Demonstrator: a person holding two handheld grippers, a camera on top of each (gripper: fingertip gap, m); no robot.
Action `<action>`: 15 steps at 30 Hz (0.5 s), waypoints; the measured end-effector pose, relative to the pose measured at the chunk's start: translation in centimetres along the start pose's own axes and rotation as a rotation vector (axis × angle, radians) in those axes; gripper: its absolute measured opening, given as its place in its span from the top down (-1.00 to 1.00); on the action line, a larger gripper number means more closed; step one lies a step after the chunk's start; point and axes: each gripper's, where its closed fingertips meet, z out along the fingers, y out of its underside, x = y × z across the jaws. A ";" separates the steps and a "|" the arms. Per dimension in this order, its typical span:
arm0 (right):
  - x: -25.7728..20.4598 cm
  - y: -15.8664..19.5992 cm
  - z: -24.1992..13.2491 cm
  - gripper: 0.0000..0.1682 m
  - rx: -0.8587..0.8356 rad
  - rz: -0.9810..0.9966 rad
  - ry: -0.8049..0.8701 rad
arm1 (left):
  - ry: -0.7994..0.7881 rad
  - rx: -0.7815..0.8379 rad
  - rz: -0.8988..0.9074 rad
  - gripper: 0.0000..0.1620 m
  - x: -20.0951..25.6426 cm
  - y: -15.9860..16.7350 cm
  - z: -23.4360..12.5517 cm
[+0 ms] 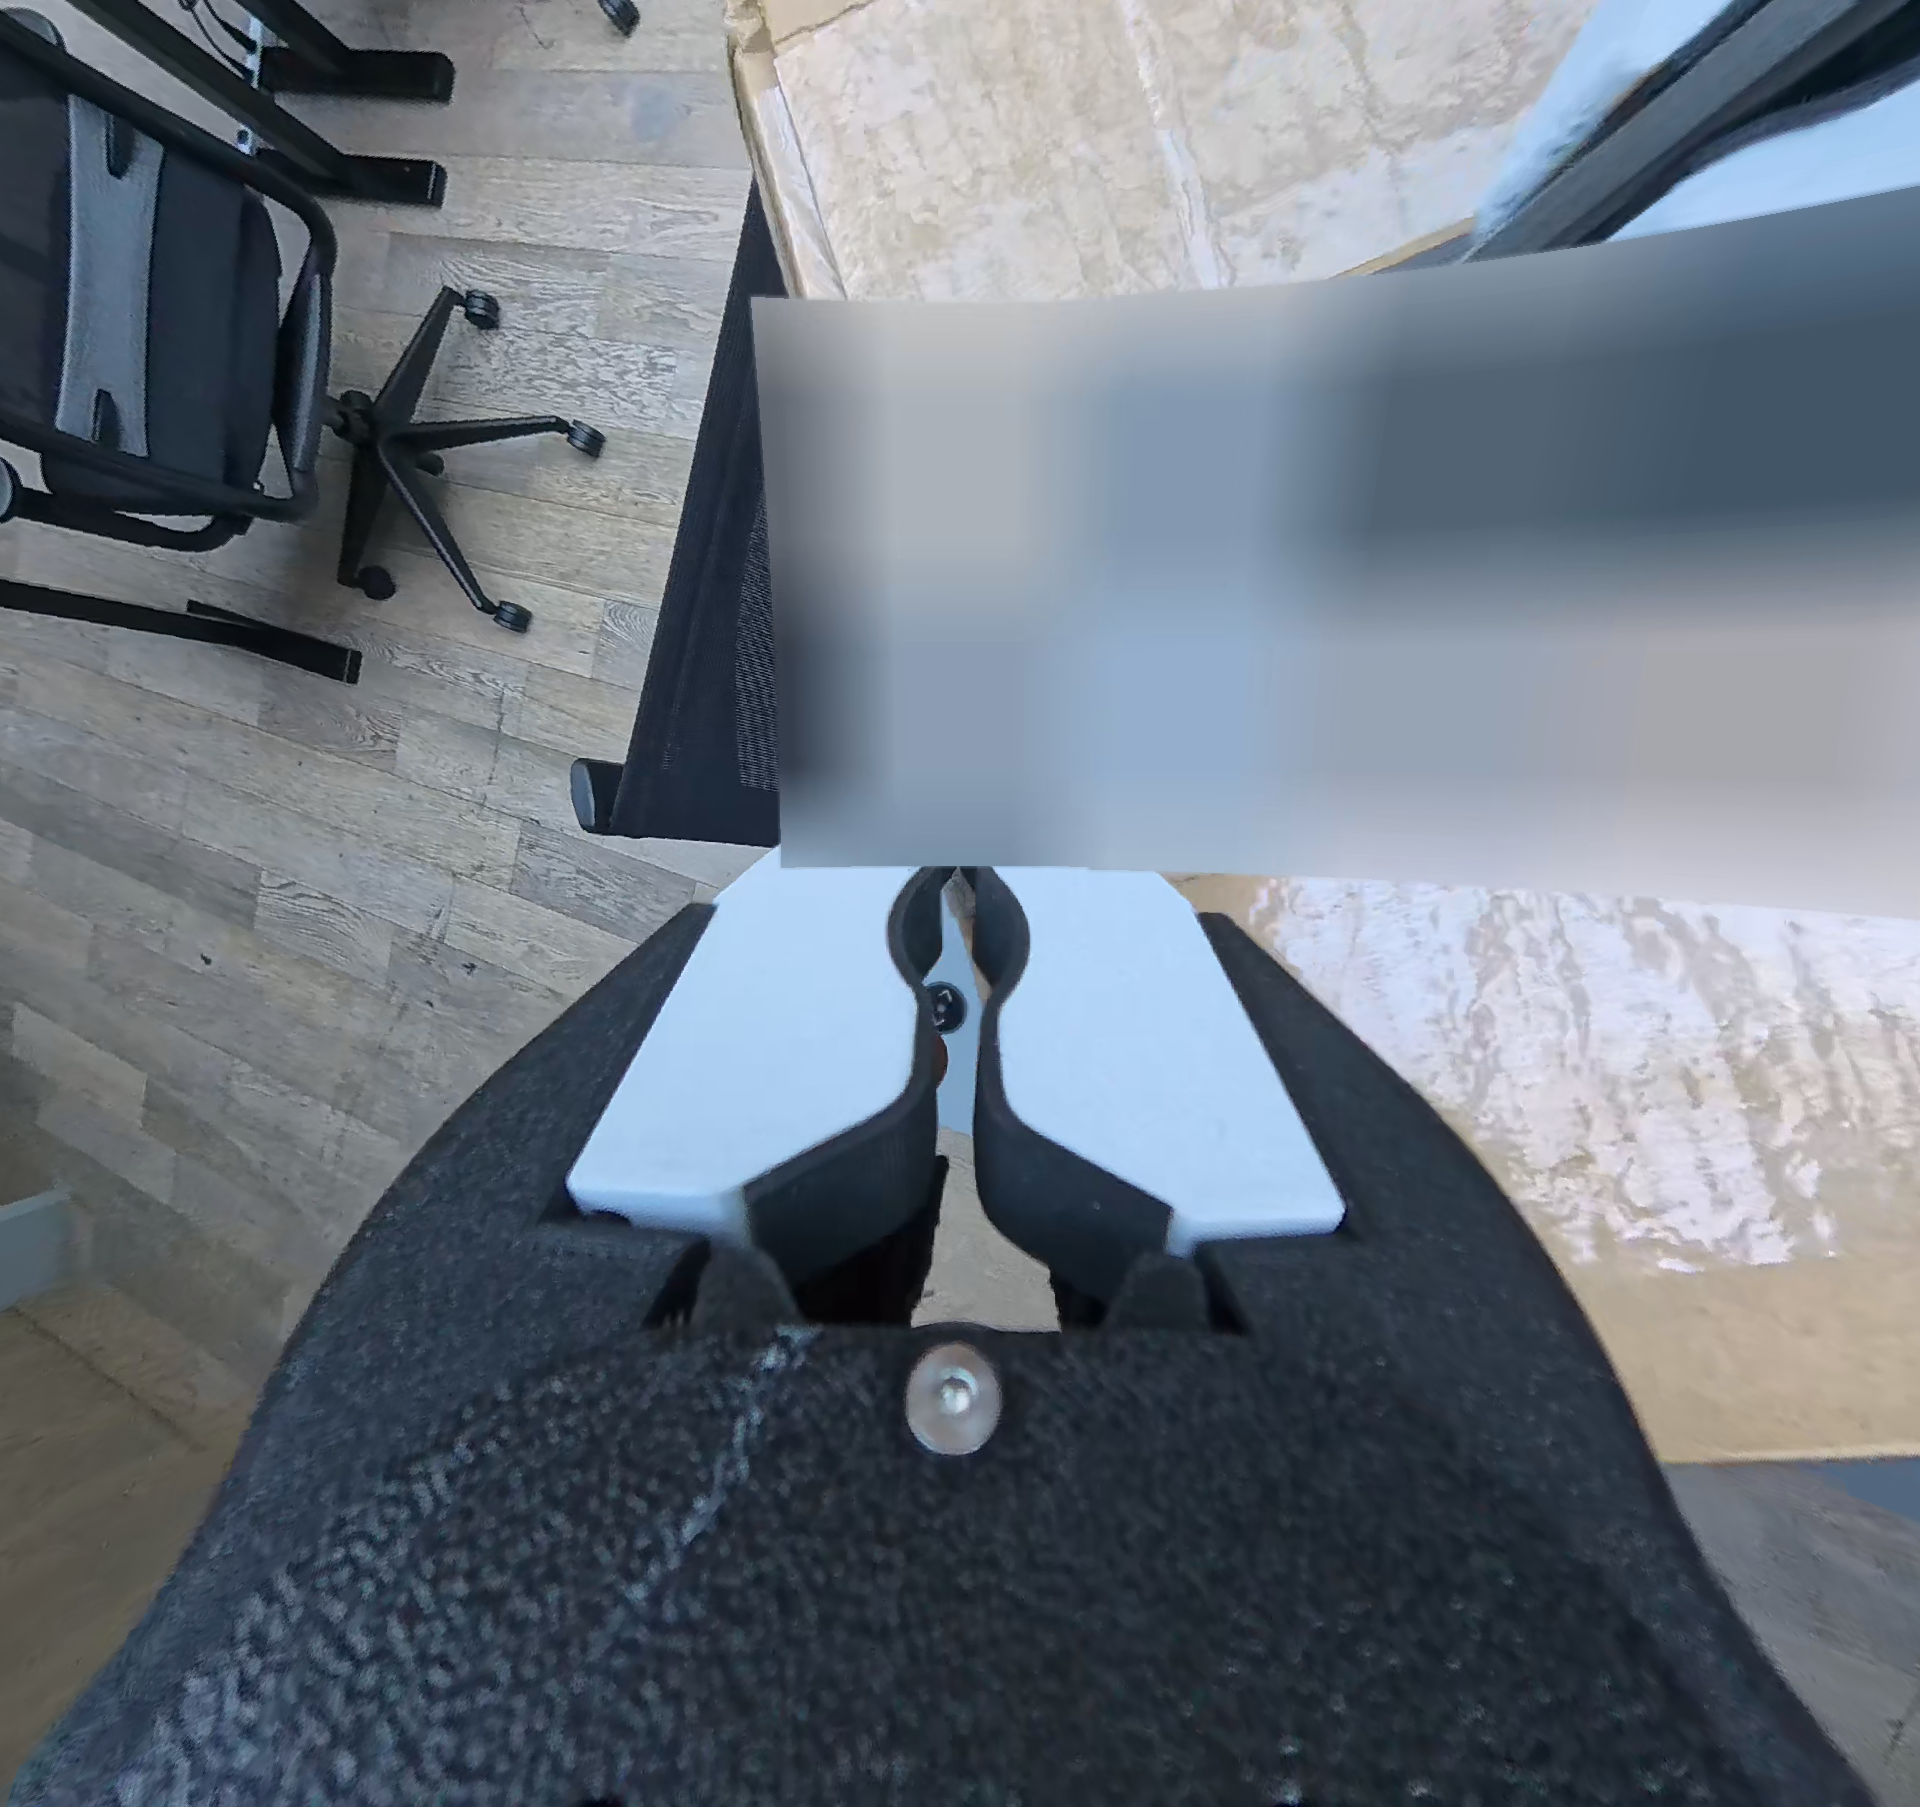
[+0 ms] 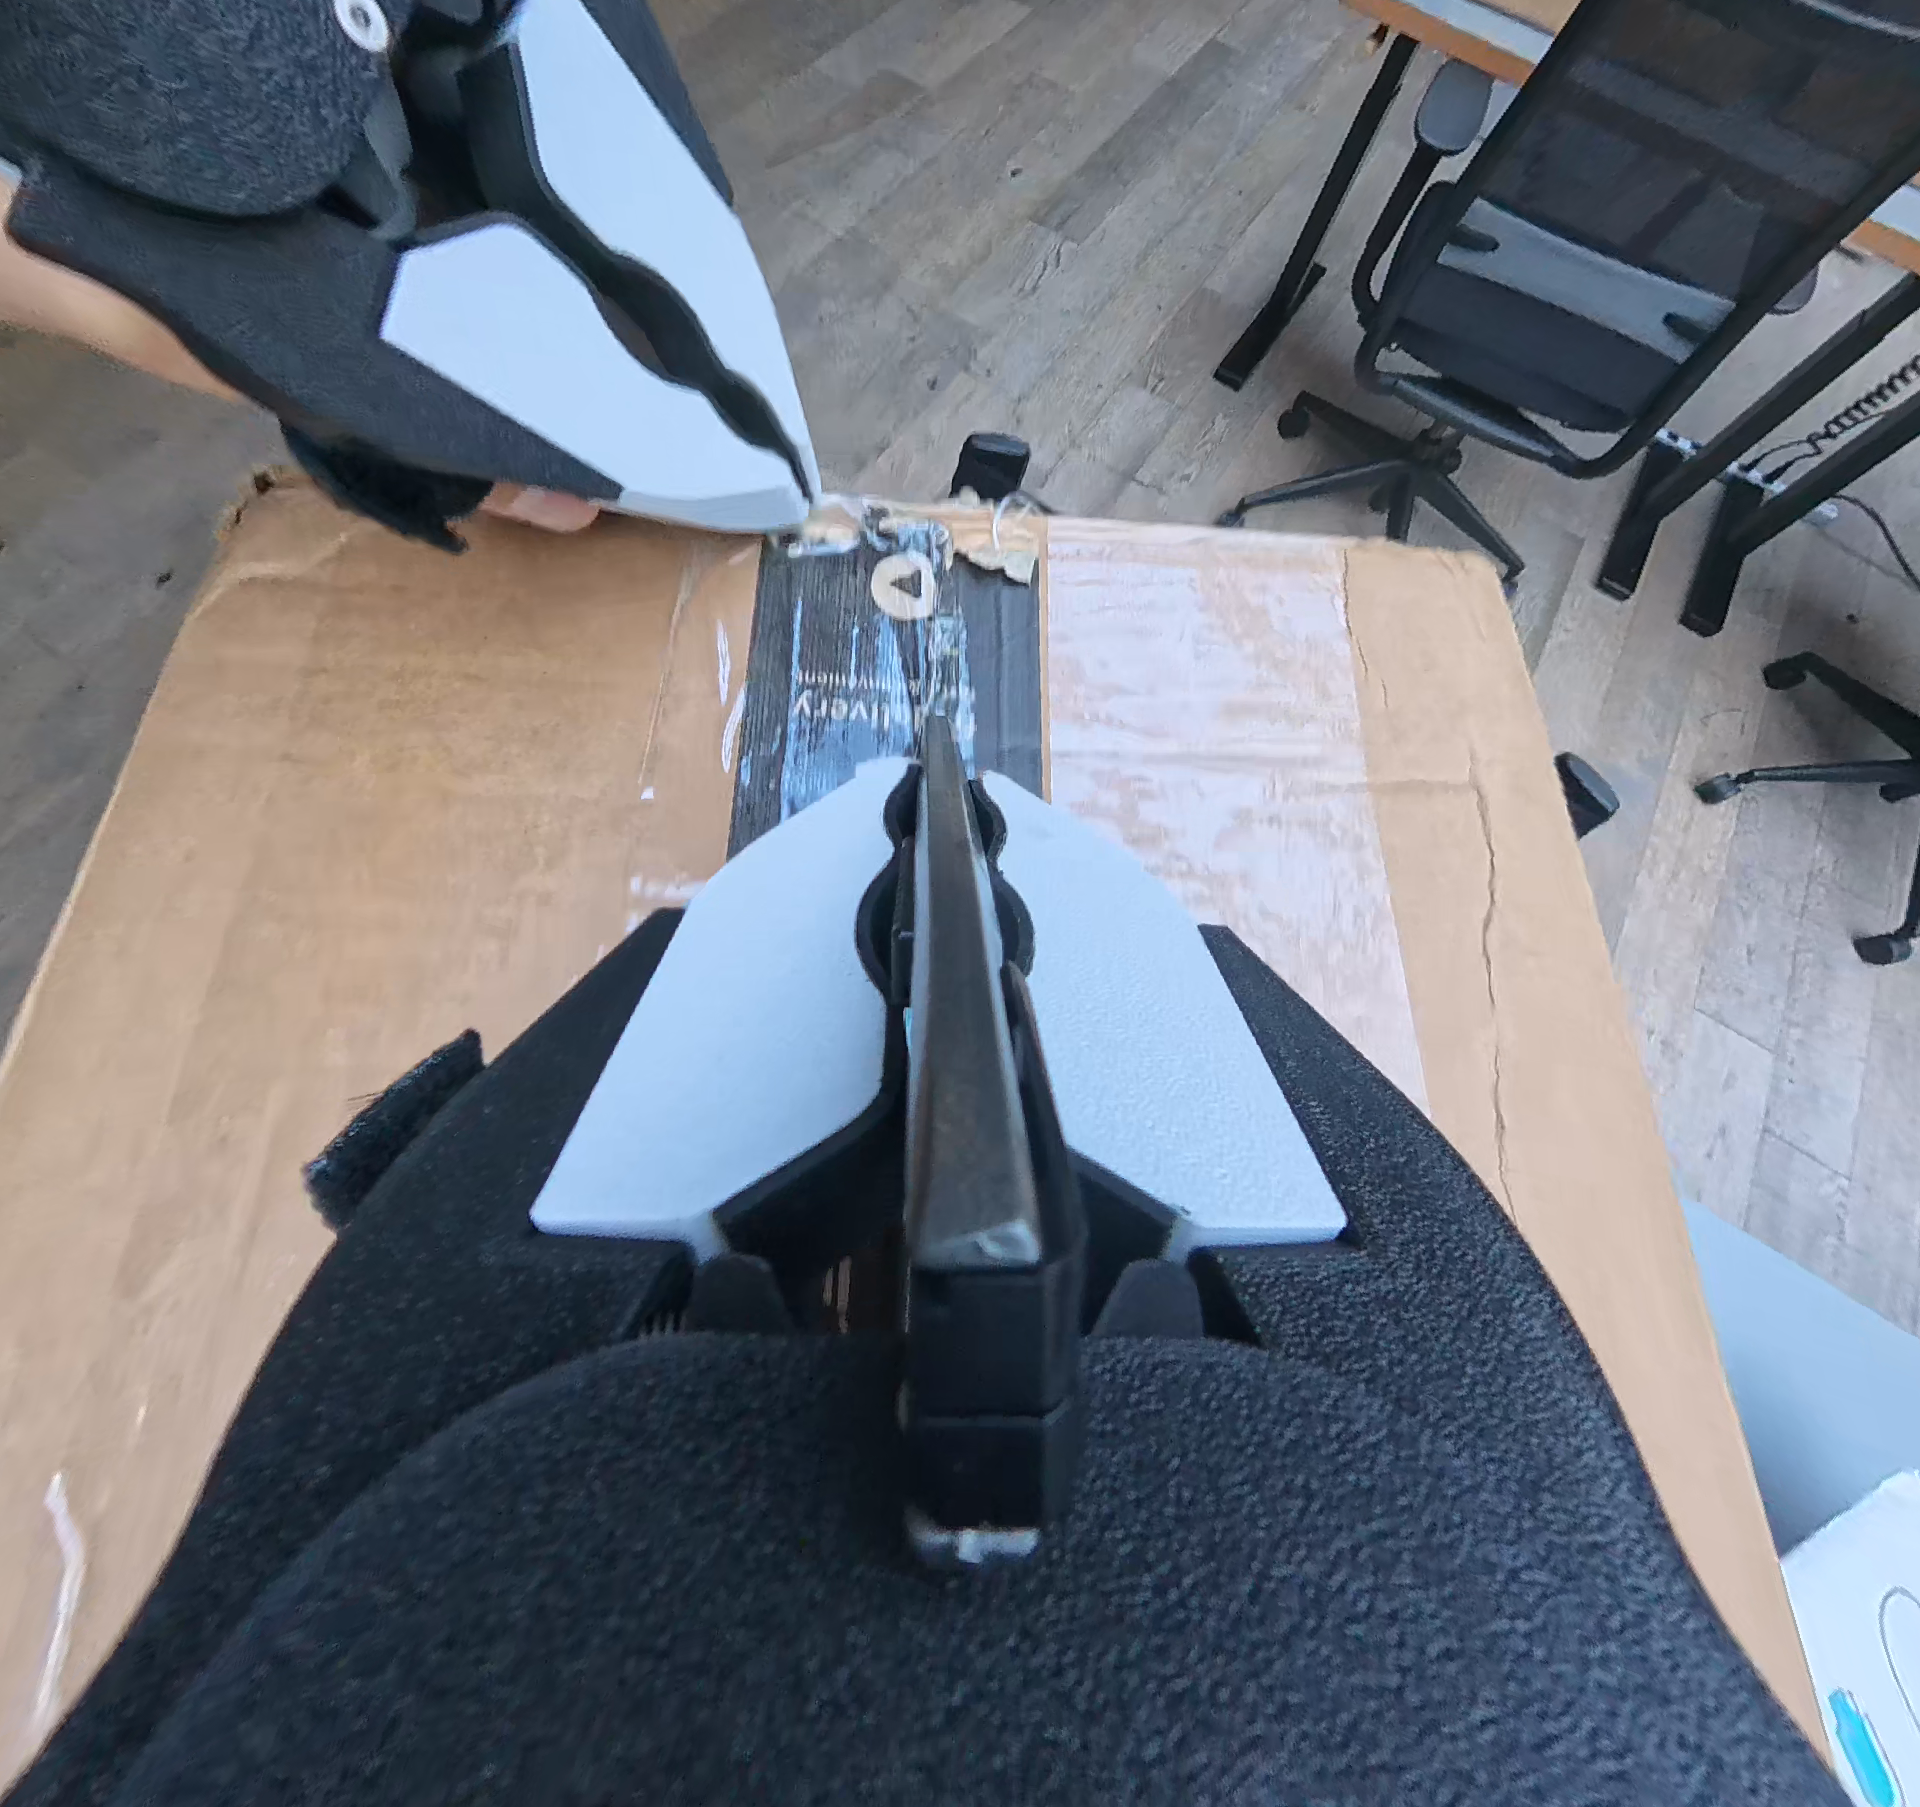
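Clamping a tapered dark metal blade [image 2: 961, 936], right tongs [image 2: 943, 781] over taped cardboard box [image 2: 343, 770], left tongs [image 2: 800, 495] pinched together.

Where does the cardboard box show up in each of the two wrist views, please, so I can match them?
Left wrist view: the cardboard box fills the upper middle and right, beyond the left gripper, partly behind a blur patch.
Right wrist view: the box spans the middle, under the right gripper.
Shared landmark: the black mesh office chair on the wood floor.

Knife held over taped cardboard box
Right tool [image 2: 940, 801] clamps a dark utility knife [image 2: 961, 1009], blade tip on the box's [image 2: 364, 770] black tape strip [image 2: 831, 677].
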 end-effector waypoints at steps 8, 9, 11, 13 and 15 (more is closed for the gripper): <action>-0.1 1.6 -1.8 0.91 -0.019 -0.018 0.015 | -0.015 0.016 0.026 1.00 0.0 0.0 0.0; -0.1 1.6 -1.9 0.91 -0.022 -0.035 0.019 | -0.034 0.013 0.040 1.00 0.0 0.0 0.0; -0.1 1.6 -2.0 0.91 -0.027 -0.045 0.018 | -0.054 0.005 0.058 1.00 0.0 0.0 0.0; -0.1 1.7 -2.0 0.91 -0.026 -0.043 0.014 | -0.058 -0.001 0.065 1.00 0.0 0.0 0.0; 0.0 1.8 -1.9 0.92 -0.025 -0.031 0.001 | -0.072 -0.015 0.099 1.00 -0.1 -0.1 0.1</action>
